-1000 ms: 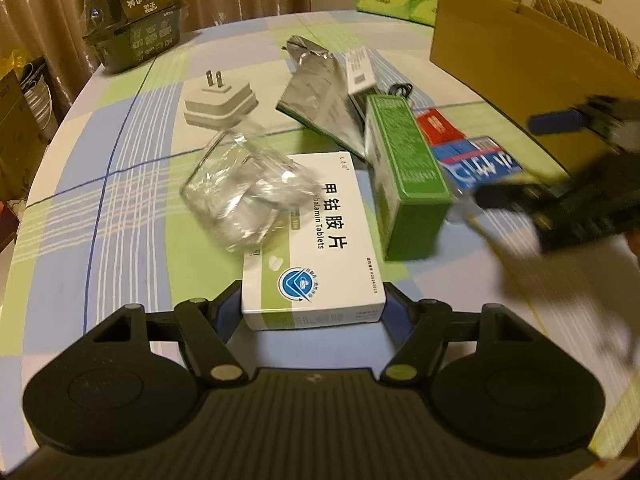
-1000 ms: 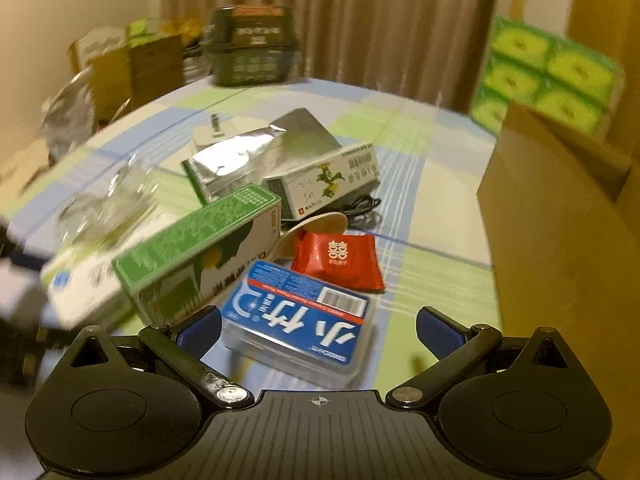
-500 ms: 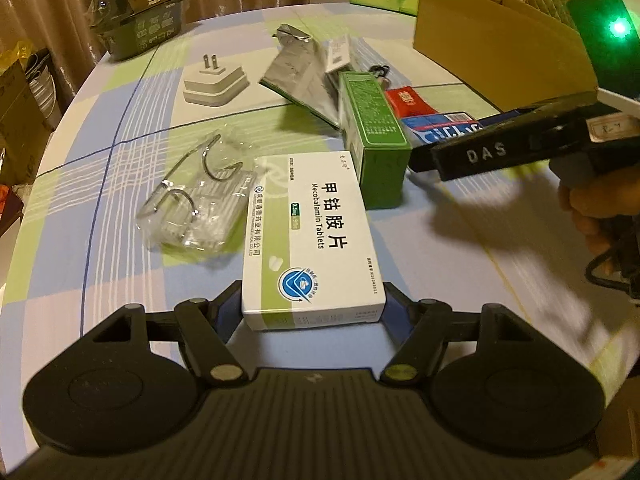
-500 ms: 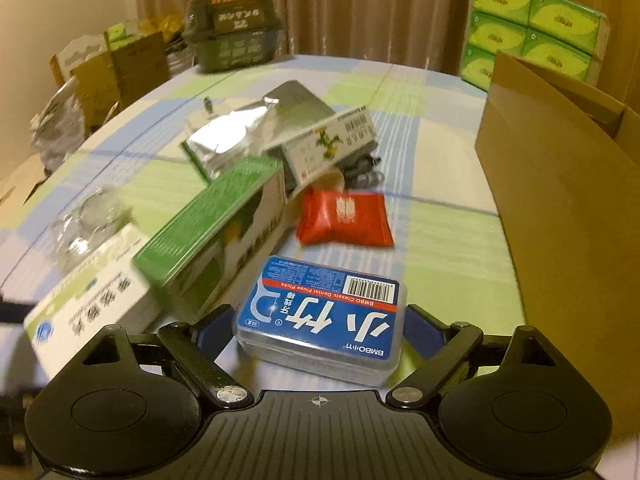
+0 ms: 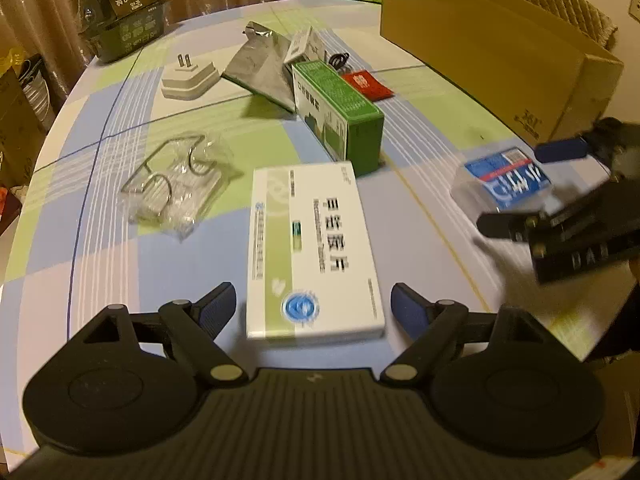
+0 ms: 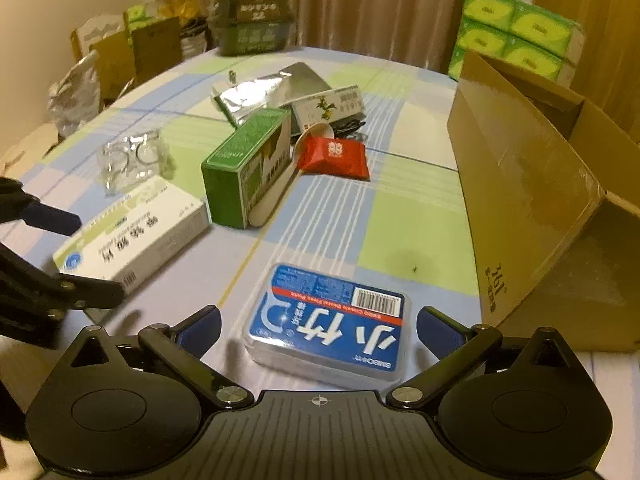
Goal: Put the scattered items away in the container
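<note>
The left gripper (image 5: 312, 310) was opening its jaws around the white tablet box (image 5: 312, 248), and the pads stood clear of its sides. The right gripper (image 6: 318, 330) was also opening, the blue floss-pick case (image 6: 332, 324) lying loose between its fingers. Both things lay on the checked tablecloth (image 6: 400, 208), near the cardboard box (image 6: 532, 184).
</note>
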Available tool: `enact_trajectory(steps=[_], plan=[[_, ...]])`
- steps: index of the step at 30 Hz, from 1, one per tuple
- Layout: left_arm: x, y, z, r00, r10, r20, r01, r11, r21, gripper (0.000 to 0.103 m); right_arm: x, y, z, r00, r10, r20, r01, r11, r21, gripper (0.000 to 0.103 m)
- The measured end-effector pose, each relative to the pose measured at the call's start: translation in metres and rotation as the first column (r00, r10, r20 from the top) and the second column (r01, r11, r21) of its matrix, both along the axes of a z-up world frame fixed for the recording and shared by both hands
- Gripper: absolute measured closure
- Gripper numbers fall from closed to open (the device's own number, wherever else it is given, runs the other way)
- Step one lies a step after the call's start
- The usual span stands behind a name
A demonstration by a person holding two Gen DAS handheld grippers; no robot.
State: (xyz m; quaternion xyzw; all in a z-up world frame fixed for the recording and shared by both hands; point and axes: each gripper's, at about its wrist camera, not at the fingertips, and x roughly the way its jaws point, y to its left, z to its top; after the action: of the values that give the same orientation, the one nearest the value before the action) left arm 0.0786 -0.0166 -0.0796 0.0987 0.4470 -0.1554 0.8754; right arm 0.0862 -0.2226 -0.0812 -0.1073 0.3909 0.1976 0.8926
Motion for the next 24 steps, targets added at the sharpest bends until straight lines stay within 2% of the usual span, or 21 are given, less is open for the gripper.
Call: enact_trajectory(steps=[5, 9, 10, 11, 13, 16, 24], plan=[[0.020, -0.006, -0.001, 1.000, 0.014, 0.006, -0.015, 1.000, 0.012, 0.022, 0.010, 0.002, -0.001, 0.998, -0.063, -0.017, 0.063, 0.998, 0.019, 0.002], [0.034, -0.009, -0.008, 1.000, 0.003, -0.023, -0.002, 0.999, 0.035, 0.028, 0.016, 0.000, -0.003, 0.992, -0.116, -0.040, 0.117, 0.993, 0.028, 0.003], [0.035, -0.010, -0.010, 1.000, 0.000, -0.028, 0.001, 0.999, 0.036, 0.029, 0.016, 0.000, -0.004, 0.991, -0.123, -0.044, 0.124, 0.992, 0.022, 0.016], [0.035, -0.010, -0.010, 1.000, -0.002, -0.029, 0.003, 0.999, 0.035, 0.034, 0.015, 0.000, -0.004, 0.992, -0.120, -0.045, 0.121, 0.992, 0.020, 0.018], [0.035, -0.009, -0.011, 1.000, 0.001, -0.031, 0.000, 0.999, 0.034, 0.035, 0.012, -0.002, -0.003, 0.992, -0.115, -0.047, 0.117, 0.993, 0.029, 0.018], [0.029, -0.010, -0.009, 1.000, 0.005, -0.011, -0.005, 0.999, 0.049, 0.036, 0.003, -0.008, 0.006, 0.994, -0.111, -0.014, 0.111, 0.992, 0.054, 0.019], [-0.004, -0.008, 0.018, 1.000, 0.026, 0.011, -0.026, 1.000, 0.017, 0.036, -0.022, -0.021, 0.046, 0.991, -0.116, 0.071, 0.107, 0.987, 0.116, 0.018]])
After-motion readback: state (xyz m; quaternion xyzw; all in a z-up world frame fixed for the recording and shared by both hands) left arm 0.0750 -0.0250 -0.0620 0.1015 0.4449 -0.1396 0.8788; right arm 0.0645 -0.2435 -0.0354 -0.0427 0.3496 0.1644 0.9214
